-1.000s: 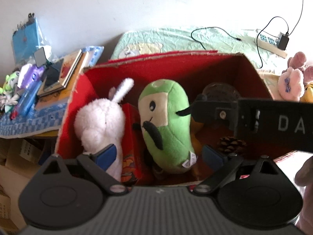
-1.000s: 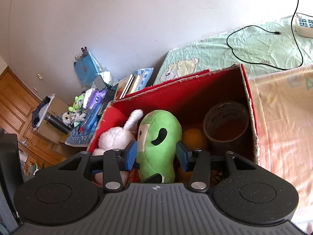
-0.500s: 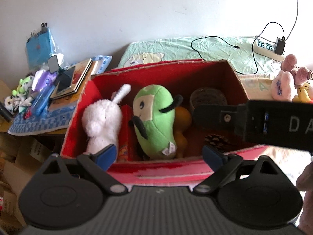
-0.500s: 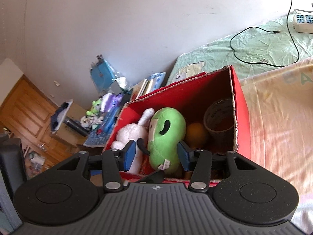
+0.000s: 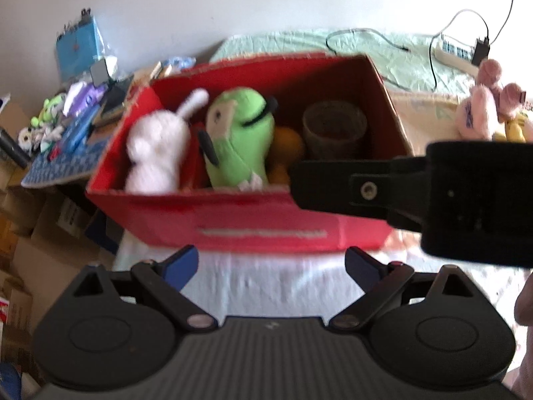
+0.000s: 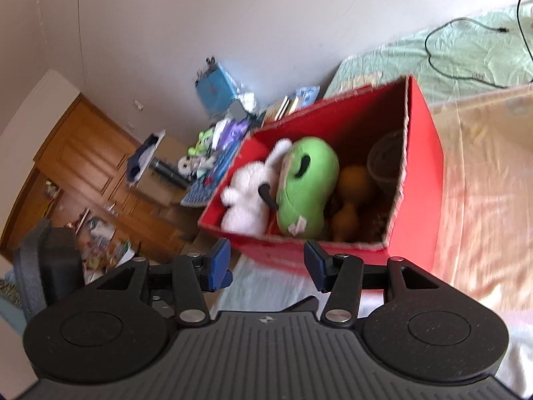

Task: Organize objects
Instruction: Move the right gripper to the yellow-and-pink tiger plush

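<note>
We hold both grippers wide apart and empty, left gripper (image 5: 269, 263) and right gripper (image 6: 266, 261), before the red box (image 5: 260, 223) at the bed's (image 6: 483, 183) edge, white plush (image 5: 155, 153) and green plush (image 5: 238, 143) inside.

Motion blur softens the red box (image 5: 260, 220) and its toys. The right claw's body hides the box's right corner; the pink plush (image 5: 479, 113) is partly hidden.
</note>
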Available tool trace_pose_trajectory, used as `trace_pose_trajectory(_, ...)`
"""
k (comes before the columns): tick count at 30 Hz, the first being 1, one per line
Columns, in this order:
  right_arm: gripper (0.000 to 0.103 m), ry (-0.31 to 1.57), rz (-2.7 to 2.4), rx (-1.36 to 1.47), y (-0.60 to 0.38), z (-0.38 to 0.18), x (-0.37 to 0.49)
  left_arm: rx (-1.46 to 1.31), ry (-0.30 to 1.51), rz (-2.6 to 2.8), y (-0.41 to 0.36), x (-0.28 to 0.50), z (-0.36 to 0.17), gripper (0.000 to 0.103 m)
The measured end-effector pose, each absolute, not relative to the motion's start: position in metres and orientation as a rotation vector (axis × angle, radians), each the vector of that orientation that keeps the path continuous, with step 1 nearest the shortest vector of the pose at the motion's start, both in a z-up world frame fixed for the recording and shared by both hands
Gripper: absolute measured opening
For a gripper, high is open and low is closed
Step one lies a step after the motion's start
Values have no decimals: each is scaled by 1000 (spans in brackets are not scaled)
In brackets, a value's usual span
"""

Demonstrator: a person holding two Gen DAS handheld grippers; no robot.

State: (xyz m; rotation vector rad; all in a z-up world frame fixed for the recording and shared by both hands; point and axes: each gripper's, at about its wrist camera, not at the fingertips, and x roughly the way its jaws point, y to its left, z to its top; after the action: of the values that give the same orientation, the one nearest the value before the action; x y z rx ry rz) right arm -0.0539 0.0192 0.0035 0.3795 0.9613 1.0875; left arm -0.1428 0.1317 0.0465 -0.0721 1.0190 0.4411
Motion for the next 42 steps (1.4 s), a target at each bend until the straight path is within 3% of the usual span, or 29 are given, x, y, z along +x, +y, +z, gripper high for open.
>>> trace_pose_trajectory(25, 55, 1168, 873, 447, -108, -57, -7, 9, 1237, 207, 2, -73, -15, 95)
trace_pose_trajectory(42, 55, 1114, 470, 709, -280, -84, 15, 9, 1085, -153, -86, -3, 9, 95)
